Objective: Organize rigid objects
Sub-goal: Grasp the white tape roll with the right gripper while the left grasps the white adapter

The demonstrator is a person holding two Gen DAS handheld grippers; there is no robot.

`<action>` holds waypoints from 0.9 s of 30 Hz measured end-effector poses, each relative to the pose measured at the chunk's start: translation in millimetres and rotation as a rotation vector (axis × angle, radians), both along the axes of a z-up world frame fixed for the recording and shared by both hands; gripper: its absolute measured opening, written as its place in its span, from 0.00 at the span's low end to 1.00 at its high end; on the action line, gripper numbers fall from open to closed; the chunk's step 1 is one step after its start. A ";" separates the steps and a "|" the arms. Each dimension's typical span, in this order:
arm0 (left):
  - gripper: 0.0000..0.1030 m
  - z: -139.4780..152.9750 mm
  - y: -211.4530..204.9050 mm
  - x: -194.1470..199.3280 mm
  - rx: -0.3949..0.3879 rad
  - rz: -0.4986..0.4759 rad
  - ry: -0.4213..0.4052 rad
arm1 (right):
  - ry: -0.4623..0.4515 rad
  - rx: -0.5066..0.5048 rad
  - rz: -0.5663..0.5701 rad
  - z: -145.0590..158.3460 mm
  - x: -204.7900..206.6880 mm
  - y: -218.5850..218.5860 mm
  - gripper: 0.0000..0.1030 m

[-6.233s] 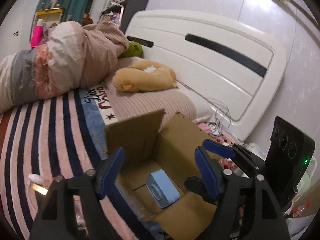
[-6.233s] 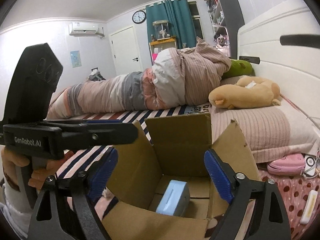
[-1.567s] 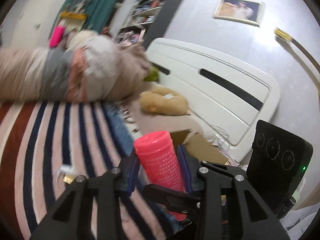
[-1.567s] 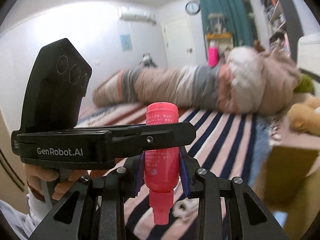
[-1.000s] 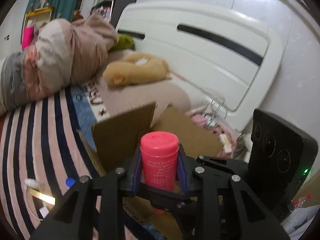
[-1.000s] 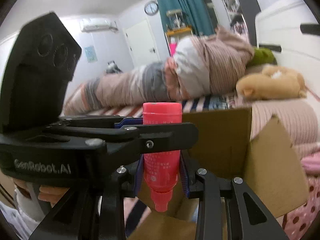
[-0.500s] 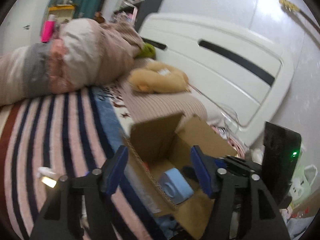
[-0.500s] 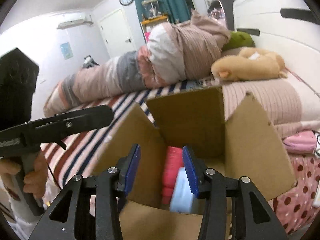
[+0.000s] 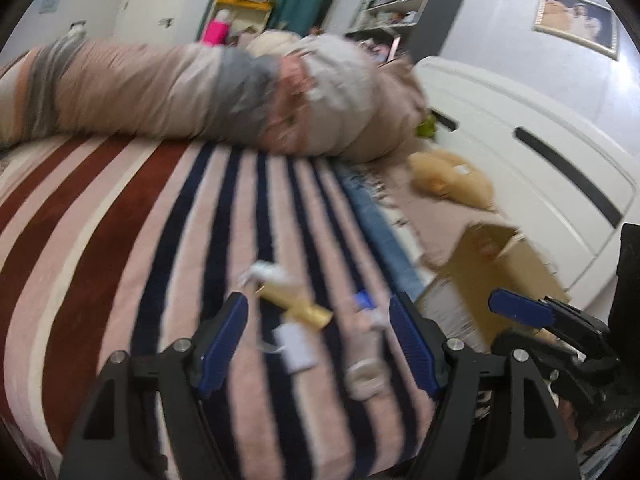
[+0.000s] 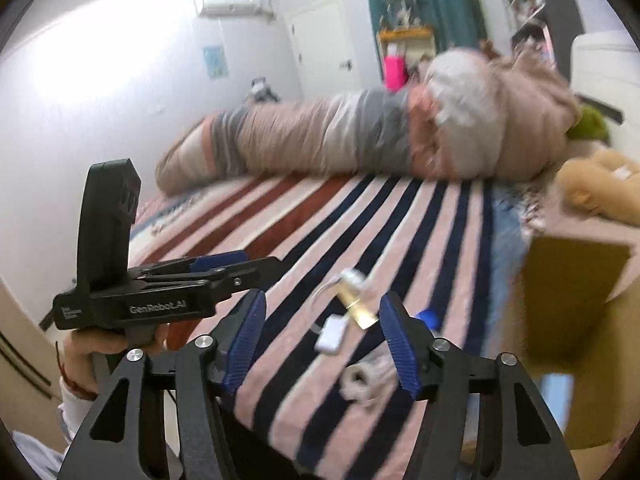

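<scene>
Both views are motion-blurred. My left gripper (image 9: 320,344) is open and empty above small items on the striped bedspread: a gold tube (image 9: 296,306), a white card (image 9: 294,346), a whitish bottle with a blue cap (image 9: 366,364). My right gripper (image 10: 322,346) is open and empty over the same items: the gold tube (image 10: 356,306), the white card (image 10: 332,334), the whitish bottle (image 10: 366,382) and its blue cap (image 10: 428,316). The cardboard box (image 9: 484,276) stands at the right, also in the right wrist view (image 10: 576,296).
A rolled quilt (image 9: 224,92) lies across the far side of the bed. A tan plush toy (image 9: 452,178) lies by the white headboard (image 9: 532,152). The left gripper's body (image 10: 160,292) shows at the left of the right wrist view.
Both grippers have swung left, away from the box and over the loose items on the bedspread. The pink bottle dropped in the box is out of view.
</scene>
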State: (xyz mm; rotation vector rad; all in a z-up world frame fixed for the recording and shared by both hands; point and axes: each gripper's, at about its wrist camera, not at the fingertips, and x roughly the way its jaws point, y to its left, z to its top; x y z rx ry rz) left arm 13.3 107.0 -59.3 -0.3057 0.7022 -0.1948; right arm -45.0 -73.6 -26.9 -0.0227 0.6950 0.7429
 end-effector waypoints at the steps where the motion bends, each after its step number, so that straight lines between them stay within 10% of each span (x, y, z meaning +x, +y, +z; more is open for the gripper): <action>1: 0.68 -8.6 5.8 -0.7 -0.005 0.006 0.016 | 0.028 -0.026 0.005 -12.9 1.4 9.8 0.55; 9: 0.68 -89.5 19.6 18.3 -0.077 -0.011 0.174 | 0.121 -0.238 -0.151 -112.1 14.0 20.5 0.55; 19: 0.67 -114.7 -22.0 48.2 -0.018 -0.040 0.200 | 0.096 -0.277 -0.216 -125.8 14.2 19.6 0.42; 20: 0.63 -115.8 -23.8 49.9 -0.019 -0.033 0.198 | 0.103 -0.279 -0.214 -127.3 17.1 22.0 0.30; 27: 0.25 -115.3 -20.6 50.0 -0.011 -0.045 0.198 | 0.131 -0.223 -0.211 -118.0 14.2 14.7 0.30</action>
